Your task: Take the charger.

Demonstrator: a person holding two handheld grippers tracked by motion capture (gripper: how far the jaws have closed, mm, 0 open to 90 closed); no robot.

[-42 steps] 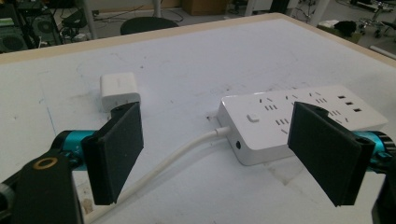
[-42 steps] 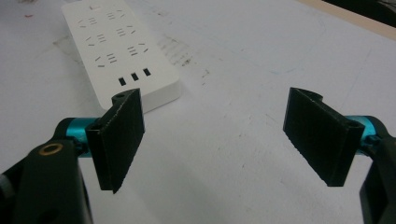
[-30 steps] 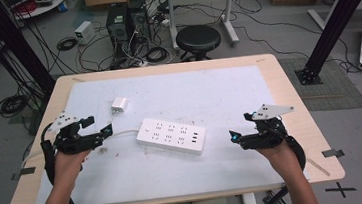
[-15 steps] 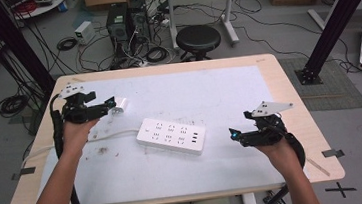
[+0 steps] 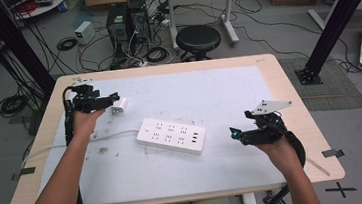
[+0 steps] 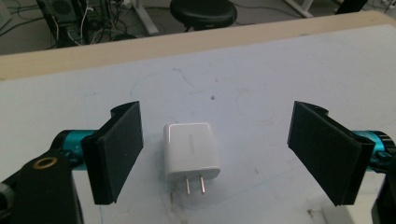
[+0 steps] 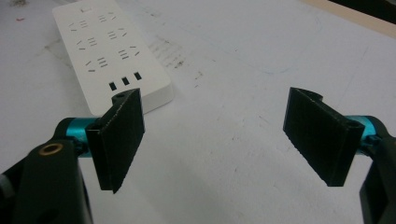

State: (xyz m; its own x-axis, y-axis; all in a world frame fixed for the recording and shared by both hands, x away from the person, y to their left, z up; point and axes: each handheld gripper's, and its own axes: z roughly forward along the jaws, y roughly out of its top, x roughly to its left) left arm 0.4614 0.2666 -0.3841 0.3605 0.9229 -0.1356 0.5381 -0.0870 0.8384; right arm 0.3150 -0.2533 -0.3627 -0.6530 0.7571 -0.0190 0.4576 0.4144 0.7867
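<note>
The left gripper [image 5: 113, 96] is spread wide around the white USB wall charger [image 6: 191, 151], which lies flat on the table [image 5: 217, 86] between its jaws, untouched, prongs pointing to 6 o'clock in the left gripper view. The right gripper [image 5: 234, 134] is also spread wide and holds nothing, with the white power strip [image 5: 171, 135] at its 9 o'clock in the high view.

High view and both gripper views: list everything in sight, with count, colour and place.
charger plug: one, white, flat on the mat between the left gripper's open jaws, prongs toward the camera
power strip: one, white, mid-table, cord trailing left
mat: one, pale blue-white, covering the table top
table: one, light wood
stool: one, black, beyond the table
left gripper: one, black, open around the plug
right gripper: one, black, open, beside the strip's end
</note>
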